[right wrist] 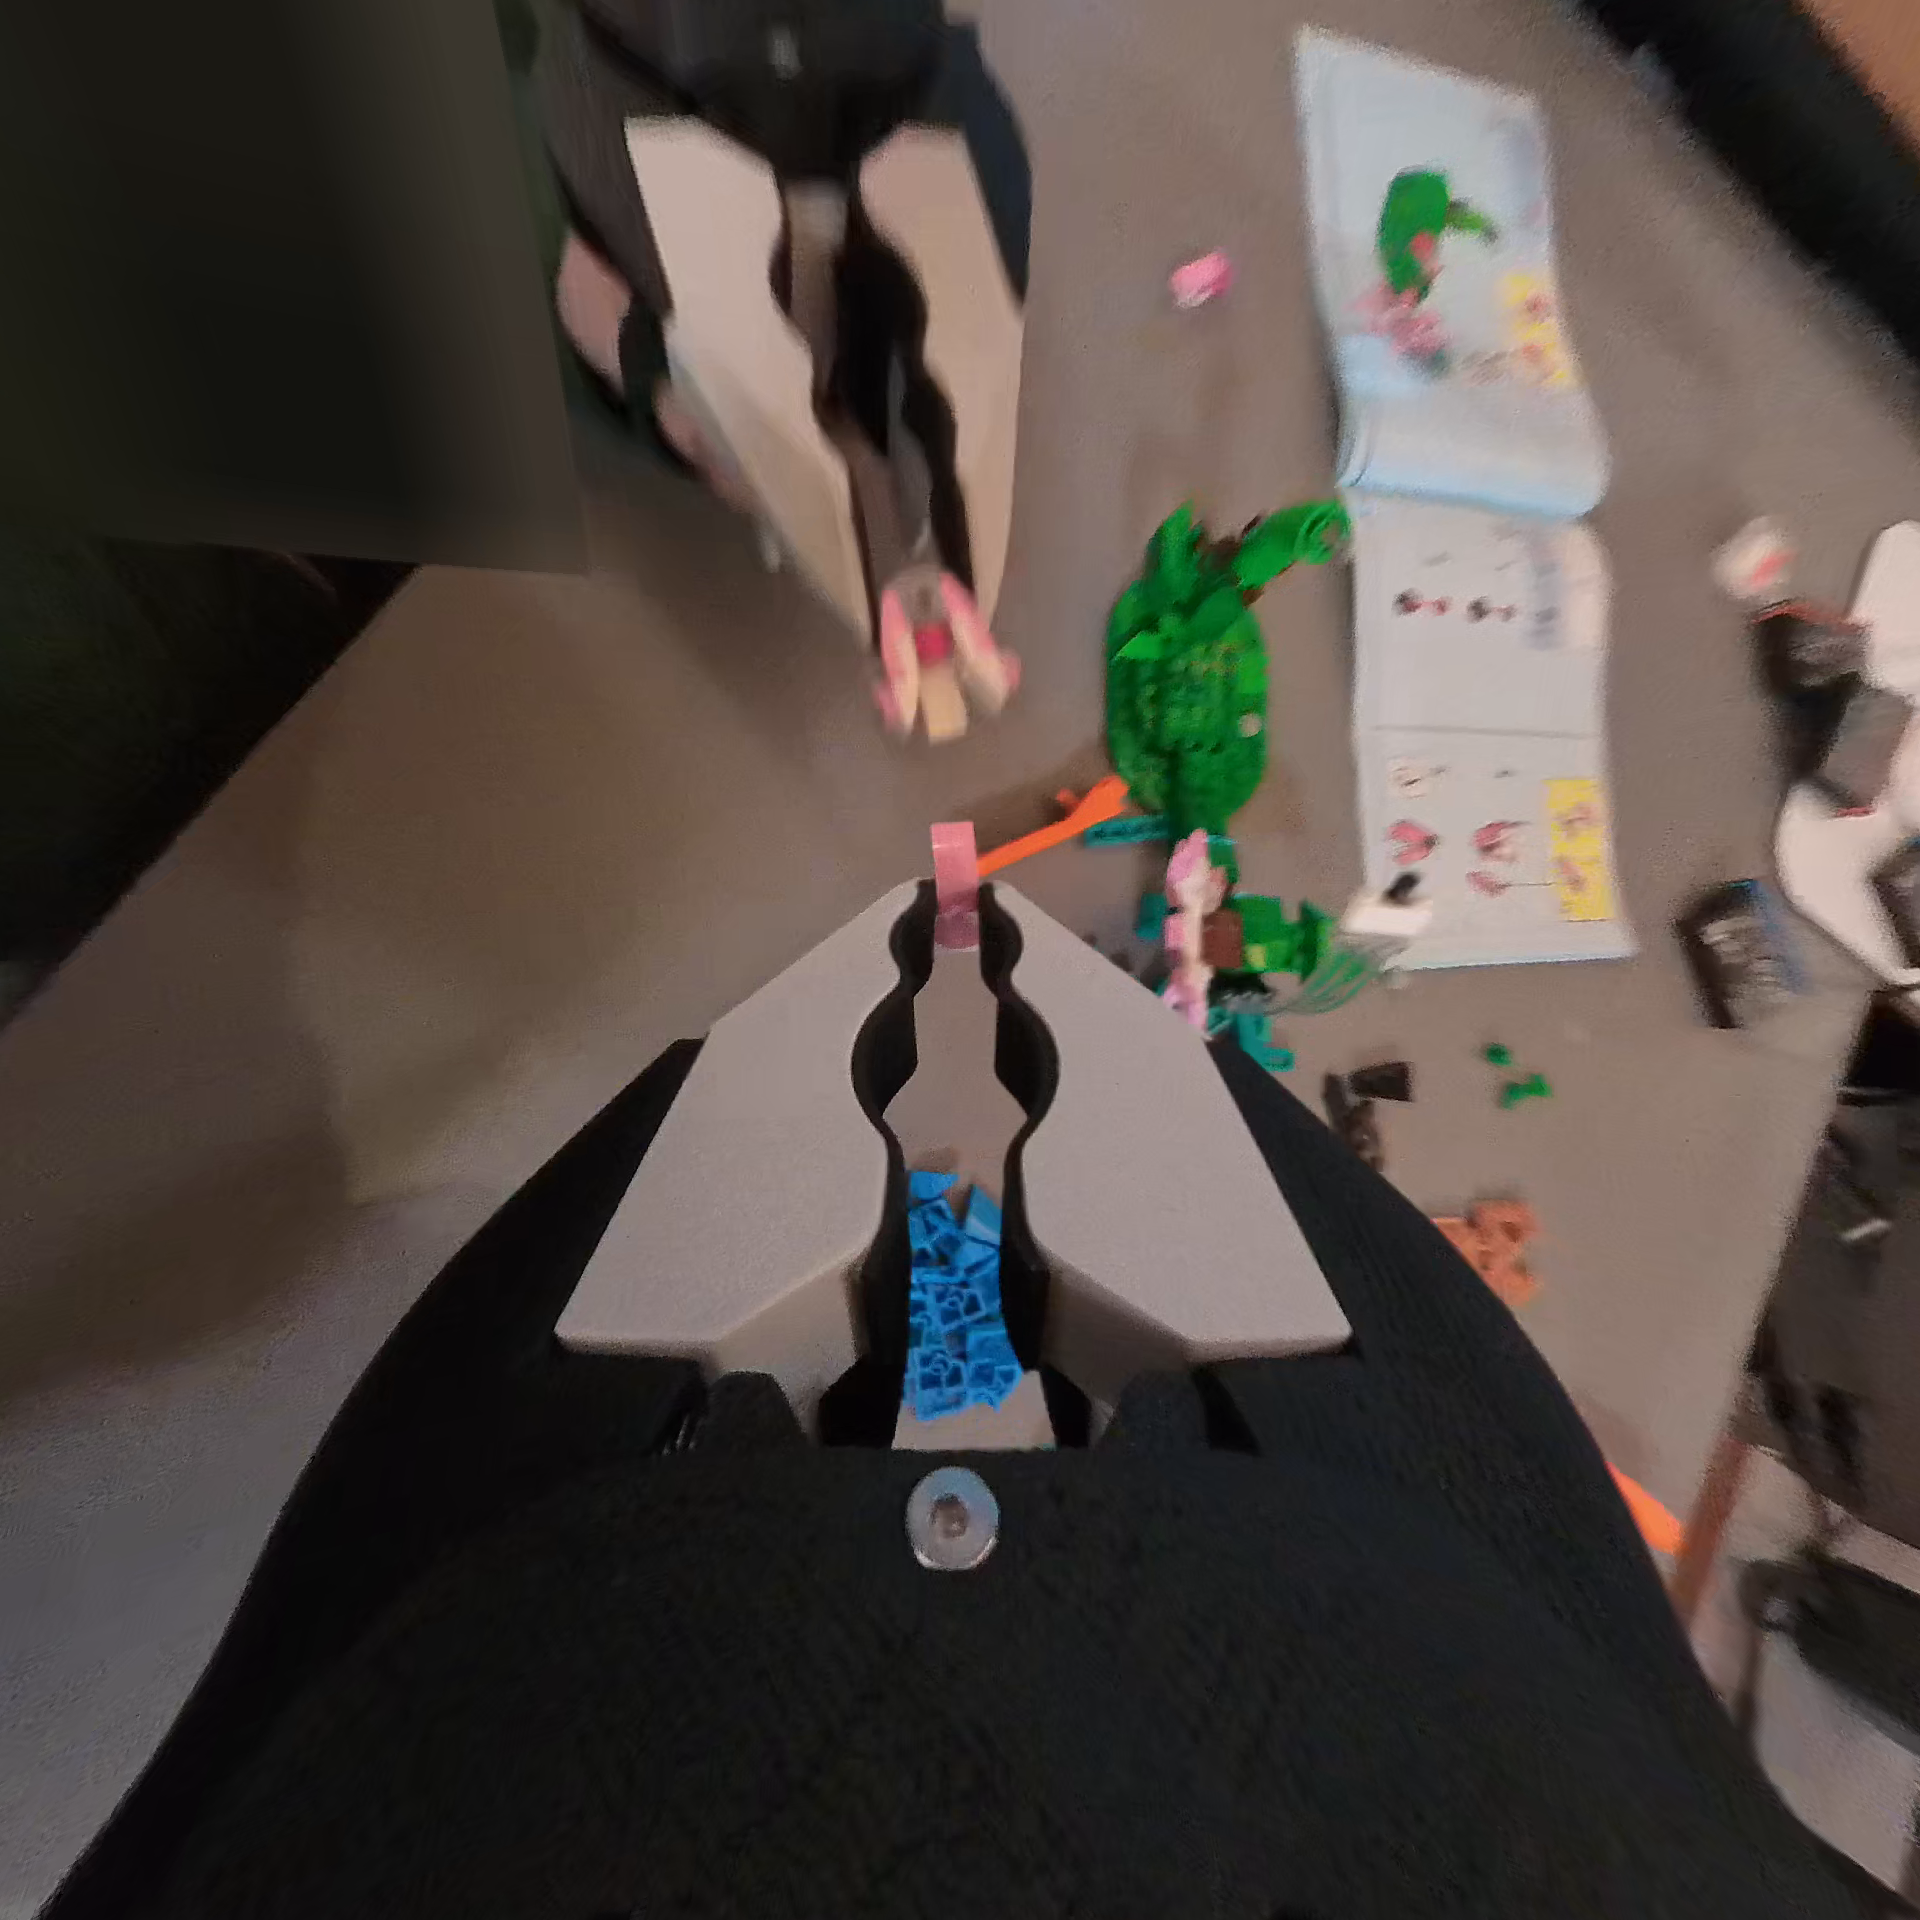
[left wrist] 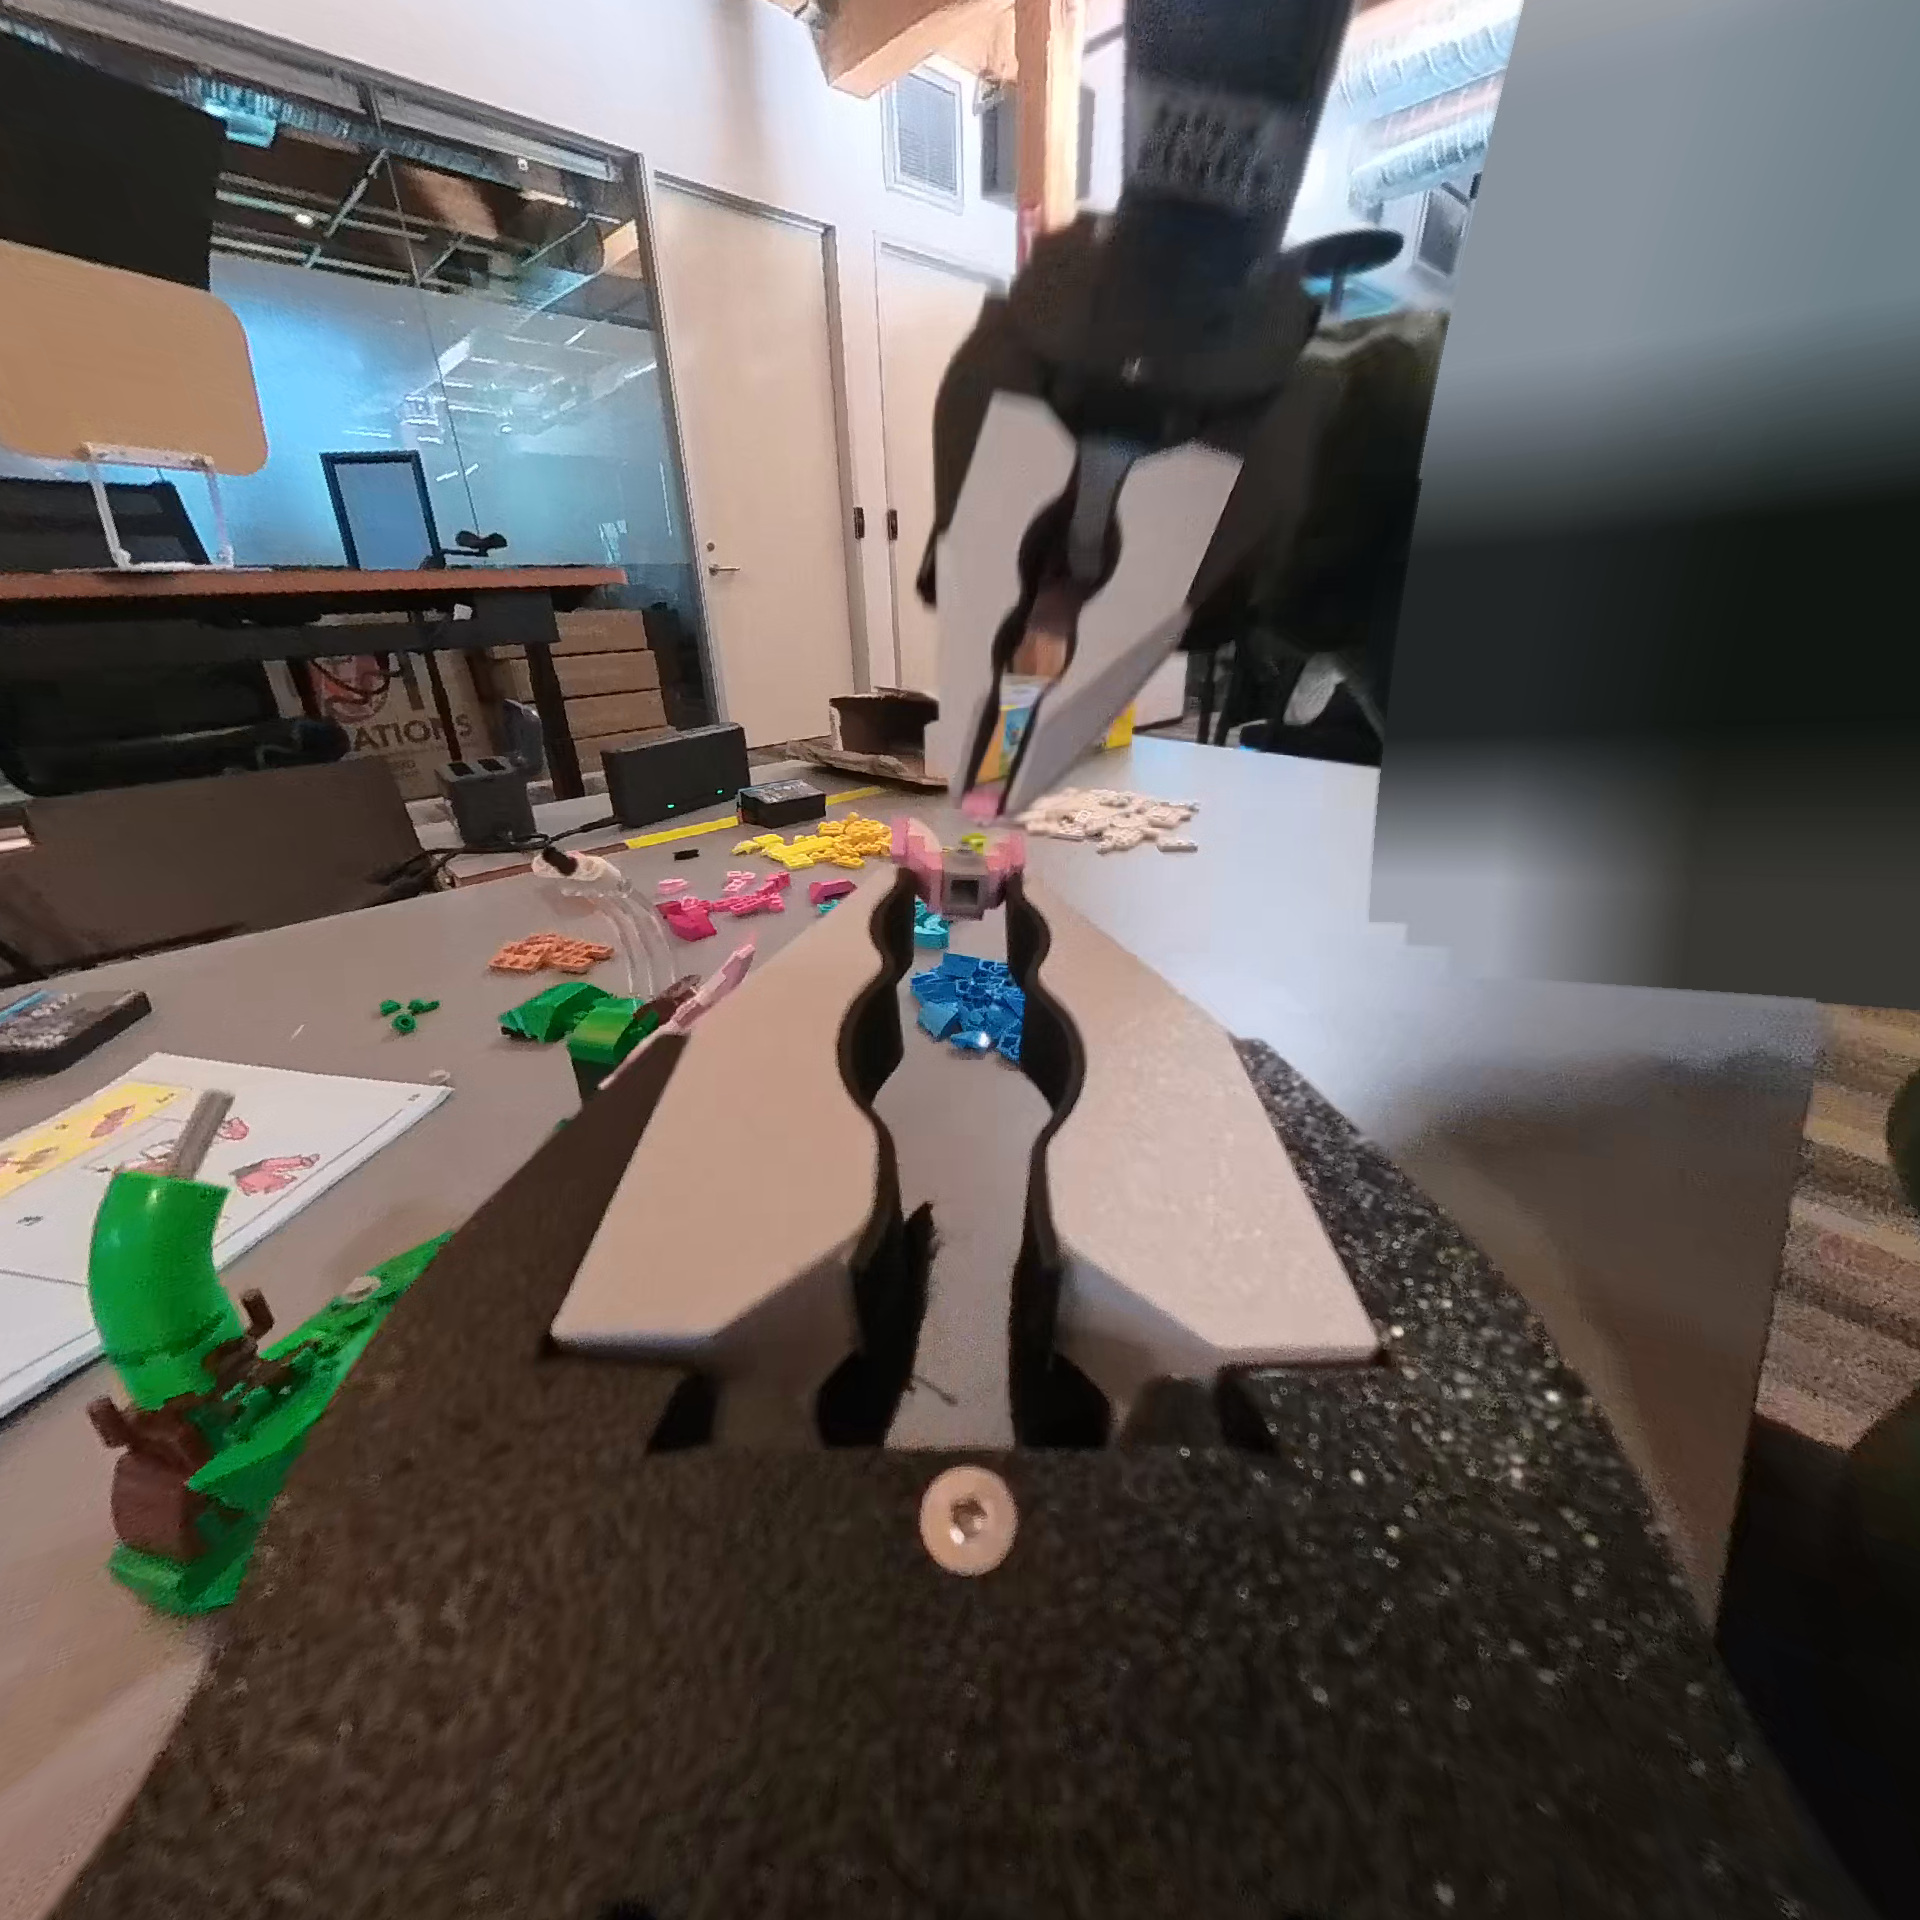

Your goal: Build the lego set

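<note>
My left gripper is shut on a small pink and grey lego assembly, held above the grey table. My right gripper comes down from above and is shut on a small pink piece, just over that assembly. In the right wrist view my right gripper holds the pink piece upright between its tips. The left gripper with the pink assembly shows farther off, apart from the piece. The view is blurred.
Sorted brick piles lie on the table: blue, yellow, white, magenta, orange. A green lego plant build stands at left, also in the right wrist view. An open instruction booklet lies nearby. The grippers' ends are close to 5 centimetres from one another.
</note>
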A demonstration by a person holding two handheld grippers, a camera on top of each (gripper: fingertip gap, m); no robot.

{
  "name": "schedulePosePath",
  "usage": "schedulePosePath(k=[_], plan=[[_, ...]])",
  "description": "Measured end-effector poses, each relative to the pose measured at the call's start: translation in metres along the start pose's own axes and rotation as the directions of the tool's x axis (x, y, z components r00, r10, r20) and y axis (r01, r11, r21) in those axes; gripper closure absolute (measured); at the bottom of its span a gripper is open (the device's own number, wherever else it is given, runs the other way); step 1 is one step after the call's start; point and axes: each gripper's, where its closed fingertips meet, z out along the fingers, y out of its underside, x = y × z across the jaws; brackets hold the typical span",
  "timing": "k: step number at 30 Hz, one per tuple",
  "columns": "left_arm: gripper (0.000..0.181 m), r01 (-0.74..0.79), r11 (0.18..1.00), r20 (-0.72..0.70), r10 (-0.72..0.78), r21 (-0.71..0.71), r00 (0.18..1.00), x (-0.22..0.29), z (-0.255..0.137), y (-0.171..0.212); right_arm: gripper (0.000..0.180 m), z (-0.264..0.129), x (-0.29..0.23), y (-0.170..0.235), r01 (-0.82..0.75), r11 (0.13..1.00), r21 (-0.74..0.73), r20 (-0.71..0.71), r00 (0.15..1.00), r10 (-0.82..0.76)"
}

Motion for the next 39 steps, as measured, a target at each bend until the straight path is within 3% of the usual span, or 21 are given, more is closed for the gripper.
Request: schedulePosePath(k=[1,5,14,39], plan=[[0.166,0.016,1.000,0.003,-0.016,-0.001,1.000,-0.001,0.002,0.000,0.173,-0.005,0.000,-0.012,-0.002,1.000,0.007,0.012,1.000,0.002],[0.166,0.020,1.000,0.003,-0.020,-0.005,1.000,0.000,0.005,0.001,0.173,-0.005,-0.003,-0.039,0.010,0.999,-0.044,0.084,0.996,-0.006],[0.166,0.041,0.999,-0.063,-0.039,0.035,0.997,0.008,0.001,-0.004,0.173,0.014,-0.012,-0.037,0.053,0.981,-0.184,0.156,0.987,-0.024],[0.166,0.037,0.999,-0.082,-0.035,0.023,0.996,0.012,0.002,-0.003,0.173,0.014,-0.016,-0.029,0.071,0.961,-0.267,0.141,0.989,-0.034]])
